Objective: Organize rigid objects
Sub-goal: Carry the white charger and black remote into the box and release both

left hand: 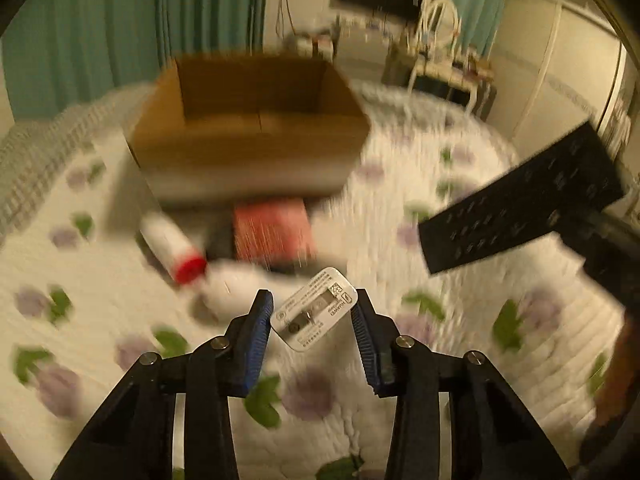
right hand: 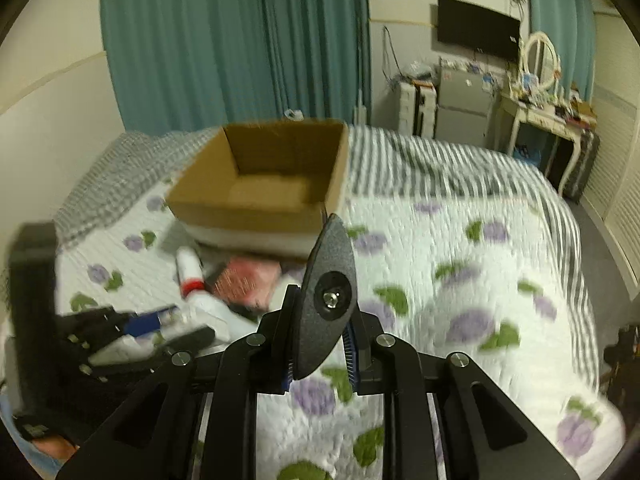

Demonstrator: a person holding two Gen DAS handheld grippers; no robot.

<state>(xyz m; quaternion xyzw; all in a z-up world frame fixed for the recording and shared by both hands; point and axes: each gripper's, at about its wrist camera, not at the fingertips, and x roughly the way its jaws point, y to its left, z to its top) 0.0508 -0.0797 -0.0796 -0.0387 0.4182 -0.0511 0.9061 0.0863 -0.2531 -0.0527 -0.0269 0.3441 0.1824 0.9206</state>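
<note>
My left gripper is shut on a white charger block, held above the floral quilt. My right gripper is shut on a black remote control, seen end-on; it also shows in the left wrist view at the right. An open cardboard box stands ahead on the bed, also in the right wrist view. In front of it lie a white bottle with a red cap, a red box and a white object.
The floral quilt spreads to the right. Teal curtains hang behind the box. A white dressing table and a wall television stand at the far right.
</note>
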